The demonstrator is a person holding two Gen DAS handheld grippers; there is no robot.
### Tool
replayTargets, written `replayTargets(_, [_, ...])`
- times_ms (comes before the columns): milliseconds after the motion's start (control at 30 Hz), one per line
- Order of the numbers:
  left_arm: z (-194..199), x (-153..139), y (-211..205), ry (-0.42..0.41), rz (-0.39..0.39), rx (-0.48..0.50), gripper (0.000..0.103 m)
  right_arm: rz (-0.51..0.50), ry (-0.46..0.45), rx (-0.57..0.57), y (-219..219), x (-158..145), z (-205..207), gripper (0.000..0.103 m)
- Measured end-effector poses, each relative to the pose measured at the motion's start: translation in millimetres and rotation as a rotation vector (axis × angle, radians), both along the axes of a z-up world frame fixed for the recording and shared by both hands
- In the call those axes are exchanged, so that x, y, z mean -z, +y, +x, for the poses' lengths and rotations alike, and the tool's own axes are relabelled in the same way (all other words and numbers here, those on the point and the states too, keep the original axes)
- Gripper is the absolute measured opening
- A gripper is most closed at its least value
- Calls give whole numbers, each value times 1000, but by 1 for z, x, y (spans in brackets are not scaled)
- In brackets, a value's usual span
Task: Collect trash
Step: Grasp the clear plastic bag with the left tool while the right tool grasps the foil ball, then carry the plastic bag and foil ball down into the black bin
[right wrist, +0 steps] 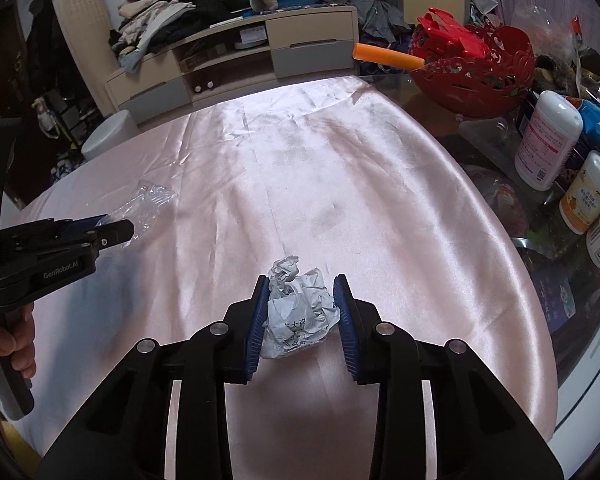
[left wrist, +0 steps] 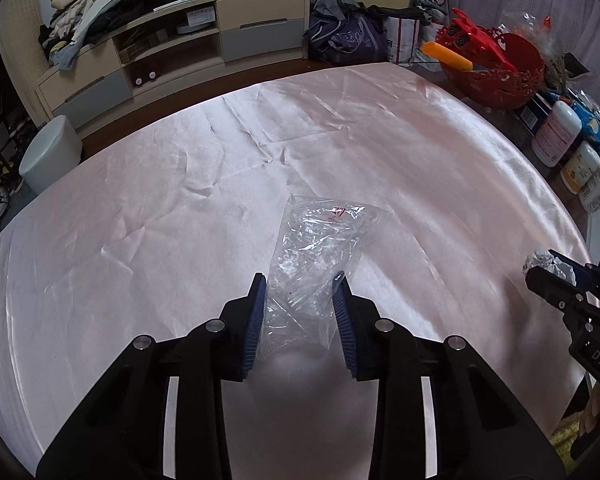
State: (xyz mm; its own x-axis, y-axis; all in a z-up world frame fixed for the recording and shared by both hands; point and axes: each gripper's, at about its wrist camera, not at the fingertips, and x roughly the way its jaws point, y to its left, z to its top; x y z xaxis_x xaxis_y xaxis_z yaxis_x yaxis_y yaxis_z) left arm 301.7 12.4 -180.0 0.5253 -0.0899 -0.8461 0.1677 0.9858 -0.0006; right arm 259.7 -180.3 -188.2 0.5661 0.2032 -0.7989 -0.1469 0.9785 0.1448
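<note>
A crumpled clear plastic bag lies on the pink satin tablecloth. My left gripper straddles its near end, jaws open, pads beside the plastic. In the right wrist view the bag sits at the left gripper's tips. A crumpled ball of white paper sits between the pads of my right gripper, which close in on it from both sides. In the left wrist view the paper ball shows in the right gripper at the right edge.
A red basket with a red toy and an orange stick stands at the table's far right. White bottles and packets line the right edge. A white round bin stands on the floor at left, before a cabinet.
</note>
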Motion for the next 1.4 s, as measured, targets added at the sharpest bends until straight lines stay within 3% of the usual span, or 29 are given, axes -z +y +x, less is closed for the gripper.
replayTargets(300, [-96,-20,-9,-5,-63,29,29,-9,26,-22,-7,-10,-69,34])
replayTargets(667, [-210,-44,-33,-38,-88,117,28,-36,21,-36,-15,-17,-158,33])
replayTargets(1067, [-289,7,-52,104,-139,144,28,48,142,-8,-36,16,-226,33])
replayTargets(1400, [-298,68,-65,243,-59,158,28,95,270,-47,-20,55,-243,33])
